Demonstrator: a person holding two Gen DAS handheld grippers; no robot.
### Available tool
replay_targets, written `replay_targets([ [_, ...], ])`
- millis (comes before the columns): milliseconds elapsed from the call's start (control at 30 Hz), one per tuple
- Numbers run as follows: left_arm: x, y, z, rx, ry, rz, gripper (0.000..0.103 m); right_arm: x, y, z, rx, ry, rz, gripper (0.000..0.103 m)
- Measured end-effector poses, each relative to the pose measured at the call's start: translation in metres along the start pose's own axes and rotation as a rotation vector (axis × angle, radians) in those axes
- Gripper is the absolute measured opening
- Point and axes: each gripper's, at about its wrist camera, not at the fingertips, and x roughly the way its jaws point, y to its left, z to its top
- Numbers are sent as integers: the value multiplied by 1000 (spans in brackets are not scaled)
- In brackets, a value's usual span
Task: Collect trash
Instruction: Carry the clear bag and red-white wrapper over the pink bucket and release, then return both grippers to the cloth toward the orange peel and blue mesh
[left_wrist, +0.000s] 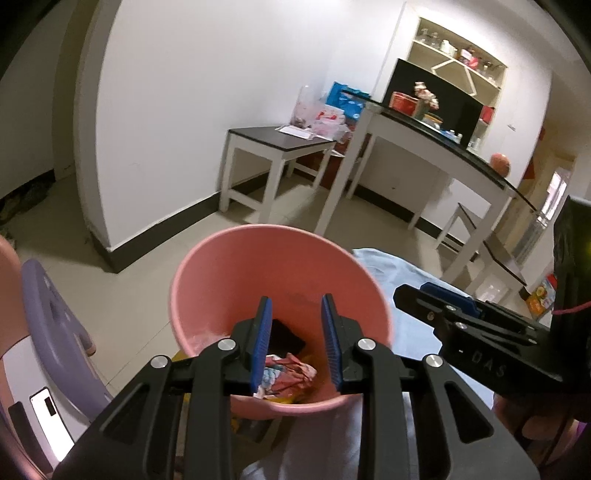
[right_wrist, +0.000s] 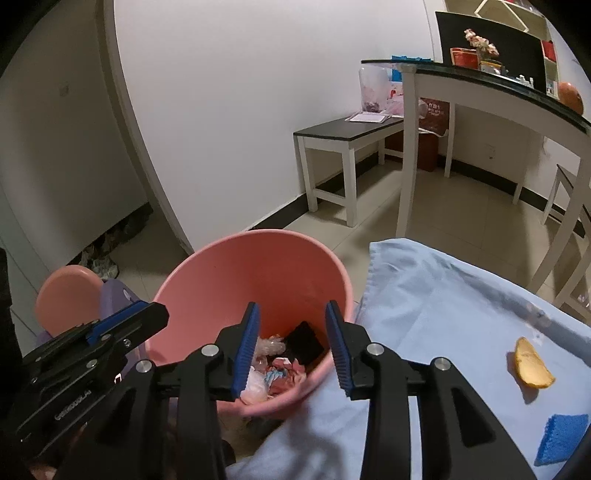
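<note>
Both tools hover over a pink bin (right_wrist: 255, 273) at the blue cloth's (right_wrist: 436, 295) left edge: the left gripper (left_wrist: 297, 343) and right gripper (right_wrist: 291, 349) stand parted and empty above crumpled wrappers (right_wrist: 284, 373) already dropped inside. Still to collect, apparently: an orange peel (right_wrist: 532, 369) and a blue sponge (right_wrist: 561, 437) by the cloth's right edge.

Dim, even indoor light; strong fisheye bending and dark corners; slight blur just below the tongs.

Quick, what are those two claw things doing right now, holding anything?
Left gripper: open, holding nothing, over the pink bin.
Right gripper: open, holding nothing, over the same bin.
</note>
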Motion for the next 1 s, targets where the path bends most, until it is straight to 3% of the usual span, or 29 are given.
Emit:
replay_targets([
  [267, -13, -45, -2, 74, -8, -61, 27, -48, -33, -19, 59, -29, -41, 39],
  [567, -14, -107, -13, 154, 14, -141, 27, -109, -98, -60, 146, -36, -149, 40],
  [1000, 54, -211, -38, 277, 161, -264, 27, -168, -213, -112, 317, -73, -334, 46],
])
